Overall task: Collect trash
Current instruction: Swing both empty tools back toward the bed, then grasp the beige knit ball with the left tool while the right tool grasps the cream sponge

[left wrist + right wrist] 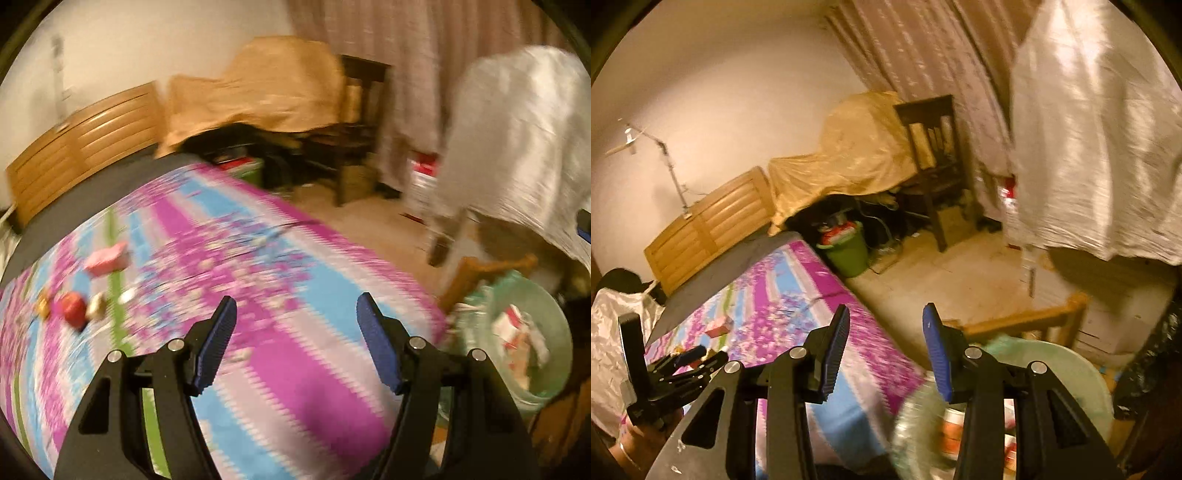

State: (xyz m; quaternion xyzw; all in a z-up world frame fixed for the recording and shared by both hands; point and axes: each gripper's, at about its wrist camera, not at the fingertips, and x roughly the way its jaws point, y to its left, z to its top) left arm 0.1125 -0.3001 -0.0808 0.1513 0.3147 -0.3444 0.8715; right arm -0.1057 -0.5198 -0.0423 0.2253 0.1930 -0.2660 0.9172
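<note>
On the flowered purple-and-blue bedsheet lie a pink box, a red round piece and small bits beside it, all blurred. My left gripper hangs open and empty over the sheet, well right of them. It also shows at the left of the right wrist view as the left gripper, held by a hand. My right gripper stands open over the bed's corner. A crumpled clear plastic piece sits below its right finger, over the pale green bin; no pad presses on it. The bin holds wrappers.
A wooden headboard backs the bed. A green bucket and a dark chair stand by furniture draped in yellow cloth. White cloth covers something at right. A wooden frame stands behind the bin.
</note>
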